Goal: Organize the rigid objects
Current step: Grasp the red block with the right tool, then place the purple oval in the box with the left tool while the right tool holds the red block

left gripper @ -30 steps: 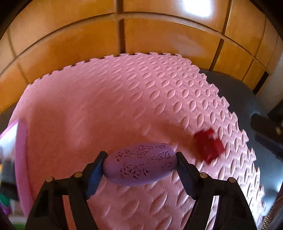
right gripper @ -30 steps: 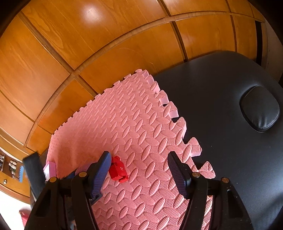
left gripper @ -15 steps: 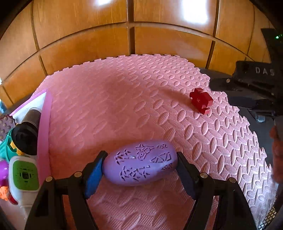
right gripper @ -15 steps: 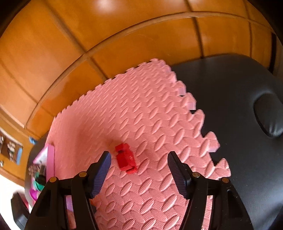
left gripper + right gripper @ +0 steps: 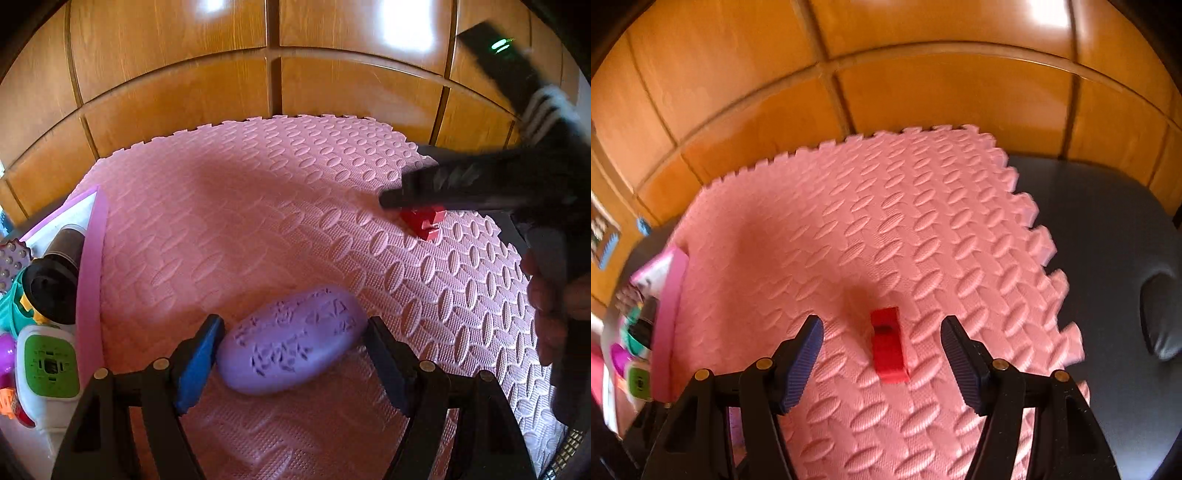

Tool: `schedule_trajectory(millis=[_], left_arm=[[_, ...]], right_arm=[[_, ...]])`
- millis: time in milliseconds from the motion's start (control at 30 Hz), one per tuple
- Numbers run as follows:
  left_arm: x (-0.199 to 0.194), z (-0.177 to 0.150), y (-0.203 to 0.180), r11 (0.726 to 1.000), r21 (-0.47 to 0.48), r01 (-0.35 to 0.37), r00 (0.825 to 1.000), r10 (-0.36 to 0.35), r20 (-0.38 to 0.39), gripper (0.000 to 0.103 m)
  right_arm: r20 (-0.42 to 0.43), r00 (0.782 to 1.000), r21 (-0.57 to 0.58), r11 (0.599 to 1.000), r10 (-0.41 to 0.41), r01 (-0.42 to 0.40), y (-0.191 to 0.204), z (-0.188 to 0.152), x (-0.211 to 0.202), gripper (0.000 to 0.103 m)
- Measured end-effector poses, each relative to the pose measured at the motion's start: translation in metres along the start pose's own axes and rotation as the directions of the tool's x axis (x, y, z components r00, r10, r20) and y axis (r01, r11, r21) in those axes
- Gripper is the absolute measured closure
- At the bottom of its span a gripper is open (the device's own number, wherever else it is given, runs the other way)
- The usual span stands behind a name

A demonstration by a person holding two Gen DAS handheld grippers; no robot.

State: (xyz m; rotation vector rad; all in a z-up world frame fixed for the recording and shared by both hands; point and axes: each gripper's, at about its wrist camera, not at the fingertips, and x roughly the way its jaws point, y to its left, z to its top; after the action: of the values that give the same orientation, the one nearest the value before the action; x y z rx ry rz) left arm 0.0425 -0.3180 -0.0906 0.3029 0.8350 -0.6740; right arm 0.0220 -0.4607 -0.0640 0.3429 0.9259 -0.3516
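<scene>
- Several toys already sit in the pink tray [image 5: 90,280] at the mat's left edge; two pieces are still out on the foam mat [image 5: 236,229], so sorting looks partly done.
- The left gripper [image 5: 291,354] brackets the purple egg [image 5: 291,350]; its jaws are opening, with a slim gap at the left pad.
- The right gripper [image 5: 882,354] straddles the red block [image 5: 888,343], jaws closing but clear of it.
- The egg is smooth hard plastic with cut-out patterns; the block is boxy; the mat is soft and ribbed.
</scene>
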Motion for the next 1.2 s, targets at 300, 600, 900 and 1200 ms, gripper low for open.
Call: schedule_trajectory(millis=[300, 600, 900, 1200], left_arm=[[0.002, 0.001, -0.001, 1.0, -0.004, -0.001, 1.0, 0.001, 0.0, 0.025], [0.001, 0.001, -0.001, 1.0, -0.002, -0.003, 1.0, 0.003, -0.001, 0.025], [0.002, 0.002, -0.001, 1.0, -0.001, -0.004, 1.0, 0.004, -0.003, 0.025], [0.001, 0.001, 0.0, 1.0, 0.0, -0.005, 1.0, 0.005, -0.002, 0.025]], right_arm=[[-0.062, 0.997, -0.098, 0.994, 0.04, -0.046, 0.017, -0.043, -0.016, 0.089], [-0.019, 0.986, 0.026, 0.986, 0.164, -0.163, -0.004, -0.056, -0.023, 0.089], [0.04, 0.989, -0.006, 0.989, 0.145, -0.145, 0.0, -0.058, -0.022, 0.089], [0.099, 0.995, -0.1, 0.995, 0.026, -0.016, 0.021, -0.062, -0.019, 0.088]])
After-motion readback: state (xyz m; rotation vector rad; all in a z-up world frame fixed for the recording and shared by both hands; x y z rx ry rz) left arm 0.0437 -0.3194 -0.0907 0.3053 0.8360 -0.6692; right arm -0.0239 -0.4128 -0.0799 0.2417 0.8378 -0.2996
